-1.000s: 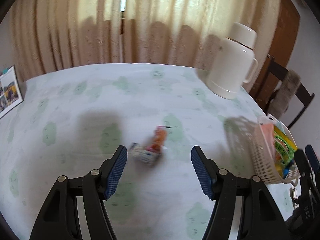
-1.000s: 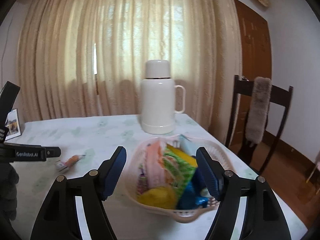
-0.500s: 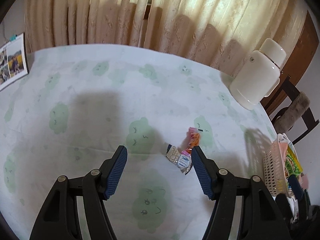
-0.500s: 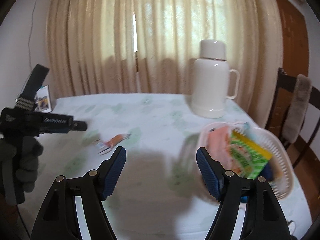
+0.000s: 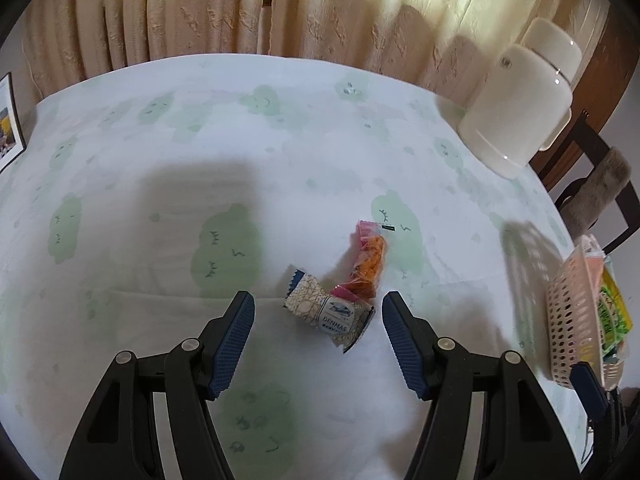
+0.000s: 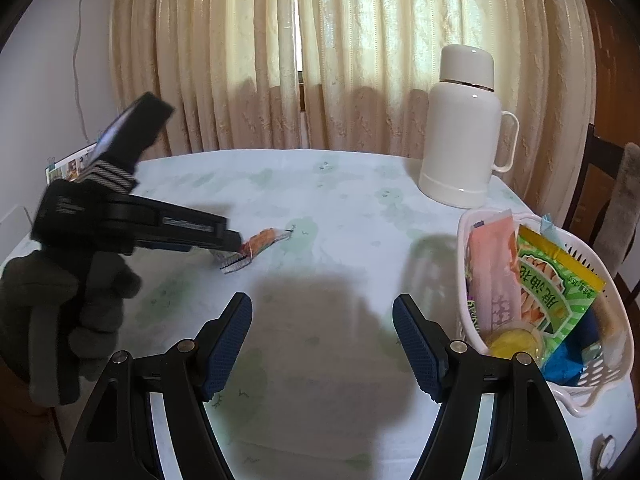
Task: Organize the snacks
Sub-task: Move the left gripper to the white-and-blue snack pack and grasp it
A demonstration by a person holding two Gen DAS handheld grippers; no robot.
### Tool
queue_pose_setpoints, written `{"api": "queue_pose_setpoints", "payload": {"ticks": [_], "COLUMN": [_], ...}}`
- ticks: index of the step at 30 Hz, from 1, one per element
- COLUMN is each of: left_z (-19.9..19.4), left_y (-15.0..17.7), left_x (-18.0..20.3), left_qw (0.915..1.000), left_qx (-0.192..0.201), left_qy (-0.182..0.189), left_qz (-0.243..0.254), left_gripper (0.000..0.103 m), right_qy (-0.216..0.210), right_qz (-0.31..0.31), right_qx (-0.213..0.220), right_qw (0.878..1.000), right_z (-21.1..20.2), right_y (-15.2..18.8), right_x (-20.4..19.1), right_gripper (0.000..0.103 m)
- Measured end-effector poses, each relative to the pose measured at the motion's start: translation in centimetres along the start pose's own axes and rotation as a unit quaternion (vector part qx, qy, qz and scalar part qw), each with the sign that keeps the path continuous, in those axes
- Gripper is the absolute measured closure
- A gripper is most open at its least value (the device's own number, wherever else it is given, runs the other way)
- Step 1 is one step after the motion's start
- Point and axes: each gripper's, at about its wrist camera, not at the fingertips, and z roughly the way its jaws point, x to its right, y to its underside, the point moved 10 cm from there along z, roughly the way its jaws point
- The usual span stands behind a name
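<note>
Two small snack packets lie together on the tablecloth: a white patterned packet (image 5: pixel 330 312) and an orange-and-pink packet (image 5: pixel 368 258) leaning over its far end. My left gripper (image 5: pixel 318 316) hangs open just above them, the white packet lying between its blue pads without contact. In the right wrist view the same gripper (image 6: pixel 236 246) reaches in from the left, held by a gloved hand (image 6: pixel 68 304), its tips at the packets (image 6: pixel 260 240). My right gripper (image 6: pixel 322 328) stands open over bare cloth, left of the white basket (image 6: pixel 464 224) filled with snack bags.
A cream thermos jug (image 6: pixel 464 128) stands at the back right of the table. A dark chair (image 6: pixel 608 184) sits beyond the right edge. A photo card (image 5: pixel 8 120) stands at the far left edge. Curtains hang behind the table.
My left gripper sank toward the two packets, which now lie between its pads. My right gripper swung left off the basket, which now sits at the right of its view.
</note>
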Motion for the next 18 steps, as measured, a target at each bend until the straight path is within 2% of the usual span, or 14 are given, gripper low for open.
{"api": "queue_pose_setpoints", "payload": {"ticks": [5, 7, 18], "left_z": [0.5, 0.4, 0.1], "left_y": [0.3, 0.5, 0.7], "left_x": [-1.0, -1.8, -2.3], "left_qw": [0.9997, 0.9989, 0.9987], "left_qx": [0.001, 0.005, 0.009], "left_qy": [-0.024, -0.045, -0.049], "left_qz": [0.007, 0.009, 0.012], "left_gripper": [0.041, 0.041, 0.043], "right_qy": [-0.004, -0.005, -0.012], "right_qz": [0.001, 0.001, 0.002], "right_qx": [0.001, 0.001, 0.001], "right_qw": [1.0, 1.0, 1.0], "right_z": [-0.1, -0.2, -0.4], "right_y": [0.1, 0.1, 0.1], "right_x": [0.0, 0.0, -0.2], "right_gripper": [0.029, 0.029, 0.029]}}
